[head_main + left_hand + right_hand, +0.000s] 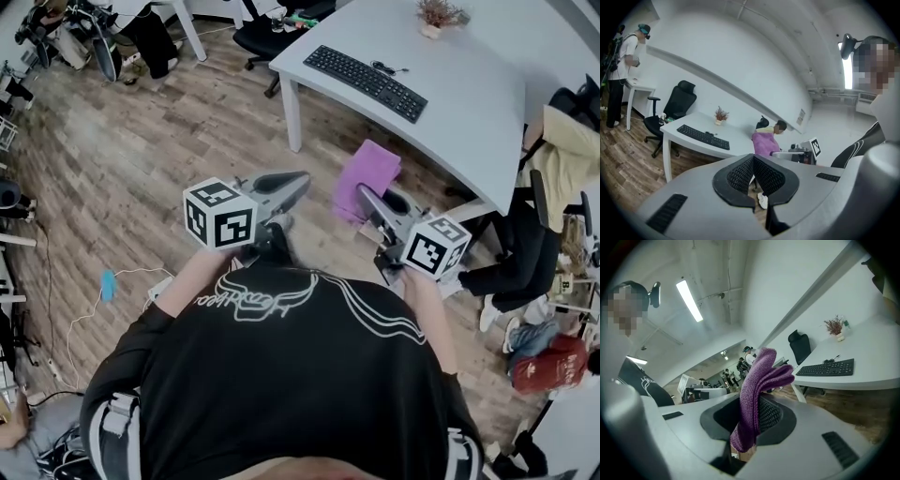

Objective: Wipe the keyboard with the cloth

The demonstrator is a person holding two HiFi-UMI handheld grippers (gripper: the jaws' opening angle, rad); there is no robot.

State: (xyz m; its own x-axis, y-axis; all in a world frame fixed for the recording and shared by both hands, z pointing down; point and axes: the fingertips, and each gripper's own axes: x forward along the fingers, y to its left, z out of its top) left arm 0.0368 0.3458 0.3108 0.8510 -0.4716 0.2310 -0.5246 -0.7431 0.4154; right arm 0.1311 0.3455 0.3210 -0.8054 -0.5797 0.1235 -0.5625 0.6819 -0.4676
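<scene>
The purple cloth (370,169) hangs from the right gripper (361,192), just right of the middle of the head view. In the right gripper view its jaws are pinching one folded end of the cloth, and the rest stands up loose above them. The left gripper (302,178), at centre left, has its jaws pressed together on nothing. The black keyboard (366,82) lies in the upper right of the frame on the white counter (469,103), well apart from both grippers. The wooden floor (141,159) lies between them, so the step in hand looks like bringing the cloth over.

To do it well, the loose part of the cloth should come down flat on the keys rather than as a bunched tip. It should then be drawn along the rows with light pressure, so no key is pushed hard and the keyboard does not slide. The free left gripper could steady one short end. The potted plant (439,14) stands beyond the keyboard and should be kept out of the sweep.

The cloth covers the right gripper's tips in the head view, so only that gripper's own view shows how deep the hold is. A small dark cord-like thing (386,67) beside the keyboard's far edge is too small to identify. The counter's right side is cut off by the frame edge.
</scene>
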